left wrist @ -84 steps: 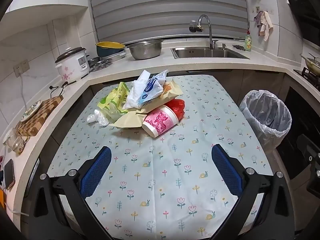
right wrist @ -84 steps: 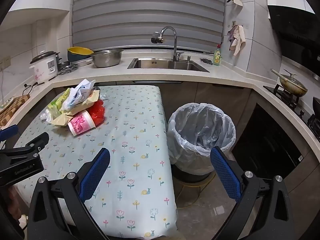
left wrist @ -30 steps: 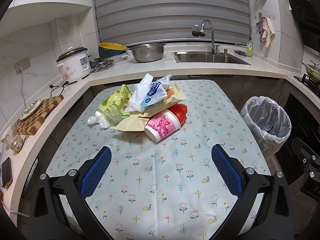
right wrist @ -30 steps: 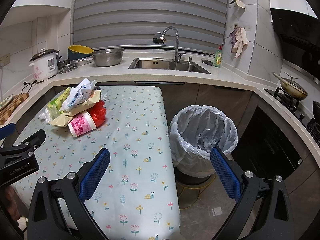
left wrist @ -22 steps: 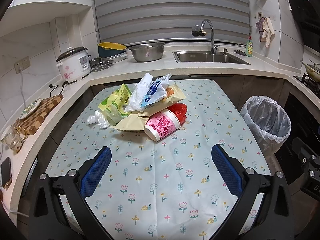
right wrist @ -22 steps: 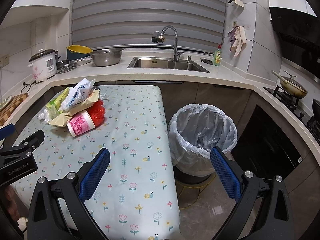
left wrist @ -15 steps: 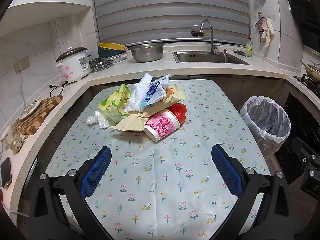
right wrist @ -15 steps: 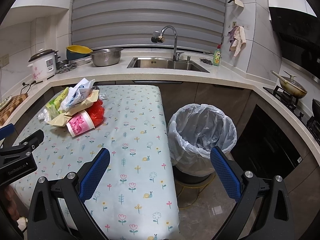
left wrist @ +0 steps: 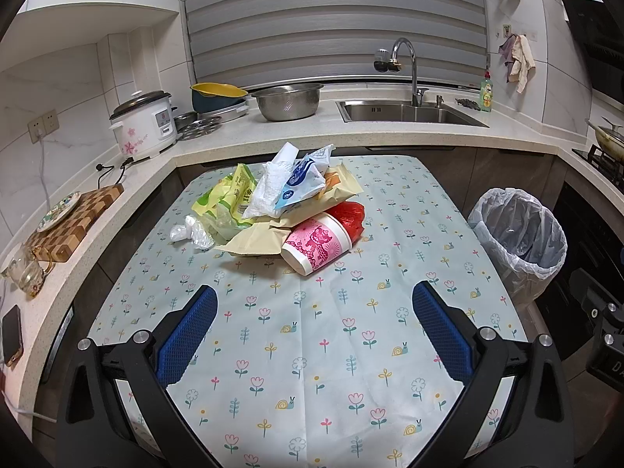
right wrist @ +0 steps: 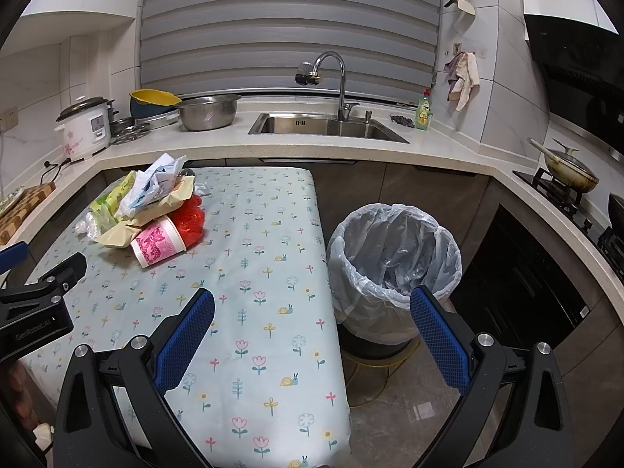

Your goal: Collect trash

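Centrally in the left wrist view, a heap of mixed trash (left wrist: 280, 210) lay on the far half of the floral-print tablecloth (left wrist: 312, 351). At its near edge a pink-and-white printed paper cup (left wrist: 318, 242) lay on its side, long axis running diagonally, open mouth pointing toward the lower left of the frame and base against a crumpled glossy red plastic bag (left wrist: 351, 214). Above these rested a flat beige paper envelope (left wrist: 257, 240), a crinkled white-and-blue plastic wrapper (left wrist: 298, 185), a yellow-green snack packet (left wrist: 230, 199) and, at the left edge of the heap, a clear crumpled plastic film (left wrist: 193, 232).

The left gripper (left wrist: 312, 331) hovered over the near part of the cloth, well apart from the heap; its blue textured pads (left wrist: 187, 335) were spread wide with nothing between them. The right gripper (right wrist: 312, 335) was likewise spread wide and empty, positioned at the table's right edge.

In the right wrist view, a round bin lined with translucent white plastic (right wrist: 394, 261) stood on the floor just beside that edge, centre right of the frame.
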